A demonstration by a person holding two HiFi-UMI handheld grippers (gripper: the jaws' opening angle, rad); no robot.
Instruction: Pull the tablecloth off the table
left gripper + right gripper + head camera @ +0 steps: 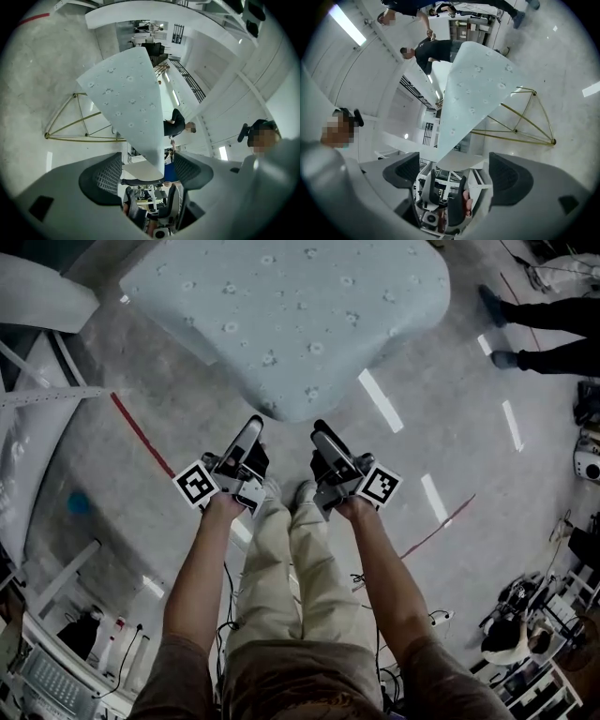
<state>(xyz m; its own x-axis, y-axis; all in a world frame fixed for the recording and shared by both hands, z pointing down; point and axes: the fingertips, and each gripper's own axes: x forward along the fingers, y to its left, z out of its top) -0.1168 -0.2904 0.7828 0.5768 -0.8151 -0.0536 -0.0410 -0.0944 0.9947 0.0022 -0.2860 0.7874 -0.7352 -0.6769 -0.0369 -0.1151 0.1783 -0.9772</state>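
Both grippers are wide open with nothing in them. In the head view the left gripper (250, 427) and right gripper (324, 435) sit side by side just above the person's knees, both aimed at 12 o'clock. Straight ahead is the tablecloth (291, 306), pale blue with little flower prints. It's still spread over the table, and its near corner hangs down just beyond the tips, with neither gripper touching it.

In the left gripper view, the left gripper (145, 171) has its ribbed pads (101, 176) well apart. The tablecloth (129, 93) corner shows in the gap, closer to the right-hand pad, with no pad pressing on it. In the right gripper view it's the same deal. The right gripper (457, 173) is spread wide and the tablecloth (476, 89) rises at 12 o'clock beyond it. The table's thin yellowish legs (525, 122) show at about 2 o'clock.

There's a red floor line (141, 435) at 10 o'clock of the left gripper.
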